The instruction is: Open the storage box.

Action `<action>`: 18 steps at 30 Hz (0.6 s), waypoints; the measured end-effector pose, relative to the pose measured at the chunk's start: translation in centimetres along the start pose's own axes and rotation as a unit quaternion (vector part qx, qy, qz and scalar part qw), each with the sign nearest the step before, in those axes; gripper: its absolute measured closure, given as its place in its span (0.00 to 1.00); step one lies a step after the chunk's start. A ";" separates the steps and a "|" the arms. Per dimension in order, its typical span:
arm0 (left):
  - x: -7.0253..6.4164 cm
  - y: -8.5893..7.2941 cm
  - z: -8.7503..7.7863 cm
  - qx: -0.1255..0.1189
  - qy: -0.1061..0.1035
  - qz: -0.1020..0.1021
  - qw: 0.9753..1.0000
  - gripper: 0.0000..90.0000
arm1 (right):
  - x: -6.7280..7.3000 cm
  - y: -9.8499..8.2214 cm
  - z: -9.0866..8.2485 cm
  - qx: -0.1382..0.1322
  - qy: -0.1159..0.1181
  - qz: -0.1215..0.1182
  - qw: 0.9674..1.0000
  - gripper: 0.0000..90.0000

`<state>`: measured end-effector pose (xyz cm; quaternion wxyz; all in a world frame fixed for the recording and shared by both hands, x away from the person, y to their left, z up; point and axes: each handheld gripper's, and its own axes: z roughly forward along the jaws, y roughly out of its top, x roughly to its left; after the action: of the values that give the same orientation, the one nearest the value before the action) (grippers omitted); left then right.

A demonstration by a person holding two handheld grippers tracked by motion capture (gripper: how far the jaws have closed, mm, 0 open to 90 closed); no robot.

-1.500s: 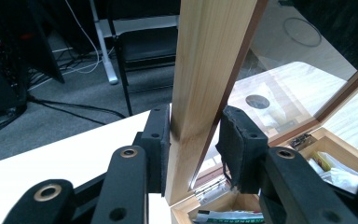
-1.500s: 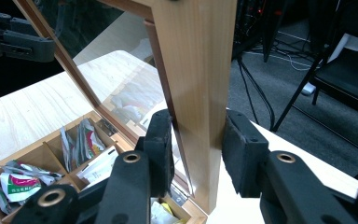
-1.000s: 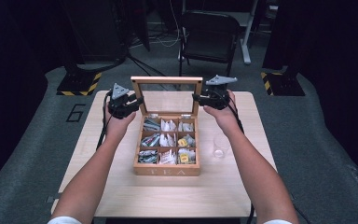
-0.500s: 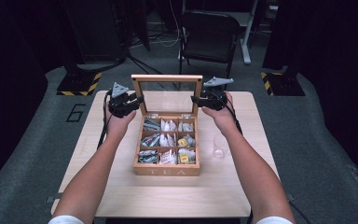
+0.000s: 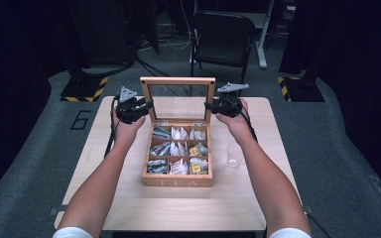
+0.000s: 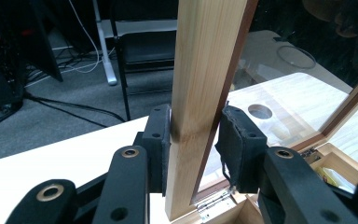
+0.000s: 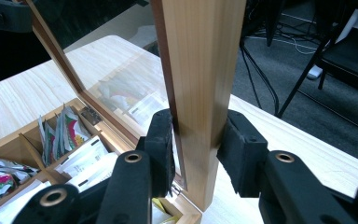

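A wooden tea box [image 5: 177, 181] sits mid-table with its glass-paned lid [image 5: 177, 79] standing upright. Its compartments hold several tea bags [image 5: 178, 148]. My left gripper [image 5: 146, 105] is shut on the lid's left side rail [image 6: 205, 70], a pad pressed on each face, as the left gripper [image 6: 193, 140] shows close up. My right gripper [image 5: 209, 105] is shut on the right side rail [image 7: 200, 56] in the same way, which the right gripper [image 7: 198, 140] also shows, with tea bags [image 7: 70, 130] below.
A clear drinking glass [image 5: 233, 154] stands just right of the box, near my right forearm. The light wooden table [image 5: 129, 198] has bare room in front of the box and at both sides. A black chair [image 5: 222, 34] stands behind the table.
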<state>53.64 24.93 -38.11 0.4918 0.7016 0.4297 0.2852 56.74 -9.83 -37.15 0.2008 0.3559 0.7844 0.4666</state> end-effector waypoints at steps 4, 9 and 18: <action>0.0 -0.1 0.1 -0.004 0.001 -0.006 1.000 0.72 | 0.0 0.2 0.0 0.004 -0.006 -0.011 1.000 0.73; 0.0 -0.1 0.1 -0.005 0.002 -0.008 1.000 0.72 | -0.1 0.2 0.1 0.005 -0.002 -0.010 1.000 0.73; 0.1 -0.1 0.3 -0.002 0.001 -0.016 1.000 0.70 | -0.3 0.3 0.2 0.005 0.000 -0.007 1.000 0.74</action>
<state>53.92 24.89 -38.35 0.4970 0.6934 0.4411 0.2786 57.14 -9.83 -37.03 0.2026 0.3511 0.7893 0.4612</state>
